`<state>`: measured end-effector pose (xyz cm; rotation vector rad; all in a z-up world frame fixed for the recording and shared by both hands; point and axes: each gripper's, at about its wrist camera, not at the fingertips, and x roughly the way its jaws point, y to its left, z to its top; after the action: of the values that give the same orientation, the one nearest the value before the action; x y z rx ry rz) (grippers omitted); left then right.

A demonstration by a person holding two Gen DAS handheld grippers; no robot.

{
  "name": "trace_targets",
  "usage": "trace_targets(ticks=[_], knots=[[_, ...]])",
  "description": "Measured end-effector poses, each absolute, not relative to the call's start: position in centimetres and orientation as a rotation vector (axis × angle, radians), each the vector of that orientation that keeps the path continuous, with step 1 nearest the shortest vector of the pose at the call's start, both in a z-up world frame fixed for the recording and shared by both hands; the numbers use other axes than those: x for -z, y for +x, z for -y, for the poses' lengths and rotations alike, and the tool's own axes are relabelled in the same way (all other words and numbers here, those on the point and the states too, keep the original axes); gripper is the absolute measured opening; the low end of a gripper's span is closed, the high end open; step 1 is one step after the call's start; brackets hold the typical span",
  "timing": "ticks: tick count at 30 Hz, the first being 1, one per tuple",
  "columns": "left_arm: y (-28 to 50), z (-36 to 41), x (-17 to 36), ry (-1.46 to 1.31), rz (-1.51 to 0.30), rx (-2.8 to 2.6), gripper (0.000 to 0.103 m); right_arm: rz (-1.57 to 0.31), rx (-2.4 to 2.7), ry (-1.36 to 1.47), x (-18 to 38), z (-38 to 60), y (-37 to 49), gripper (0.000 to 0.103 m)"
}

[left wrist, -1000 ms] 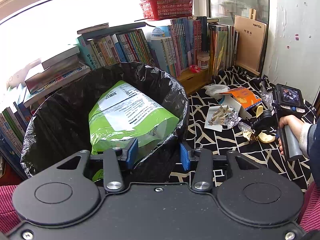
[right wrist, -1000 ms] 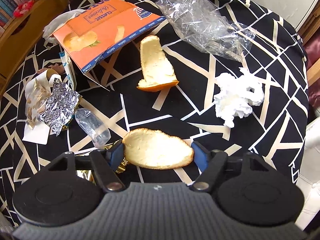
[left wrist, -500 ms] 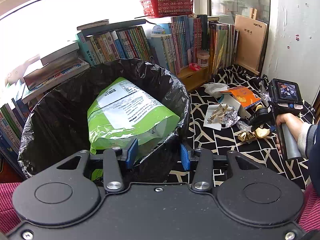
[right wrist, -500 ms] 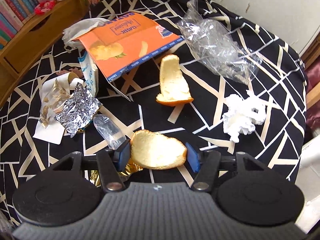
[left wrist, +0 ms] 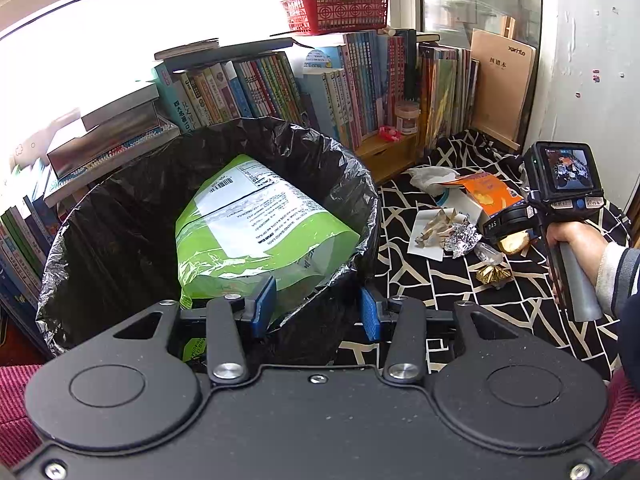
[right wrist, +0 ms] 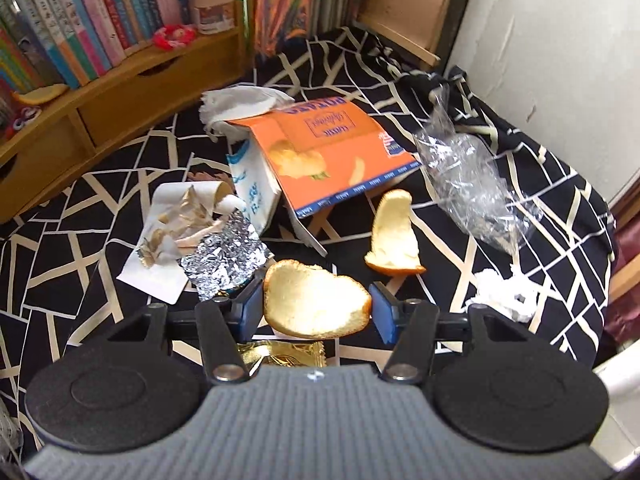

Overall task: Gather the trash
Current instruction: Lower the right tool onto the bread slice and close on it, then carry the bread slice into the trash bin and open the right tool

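While half hidden behind the orange peel (right wrist: pixel 316 309), gold wrapper (right wrist: pixel 280 354) under right gripper (right wrist: pixel 316 312), jaws pinching peel.

The lower part of the green bag (left wrist: pixel 256 236) is hidden in the black bin liner (left wrist: pixel 120 216). The gold wrapper (right wrist: pixel 280 354) disappears partly behind the right gripper (right wrist: pixel 316 310). The cardboard box (right wrist: pixel 320 156) covers part of the white tissue (right wrist: pixel 240 104).
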<state>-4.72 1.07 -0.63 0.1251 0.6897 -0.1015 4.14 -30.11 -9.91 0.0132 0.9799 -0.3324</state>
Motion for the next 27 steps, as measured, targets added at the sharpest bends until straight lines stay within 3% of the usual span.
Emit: trace_targets(ticks=[15,27], knots=[[-4.6,-1.1,0.6,0.126,-0.69,0.1,0.042,-0.902,0.247,0.035,7.3,28.5,3.3,0.057],[-4.6,-1.1,0.6,0.126,-0.69,0.099,0.042,-0.584,-0.263,0.113,-7.6,21.4,-0.8,0.058]])
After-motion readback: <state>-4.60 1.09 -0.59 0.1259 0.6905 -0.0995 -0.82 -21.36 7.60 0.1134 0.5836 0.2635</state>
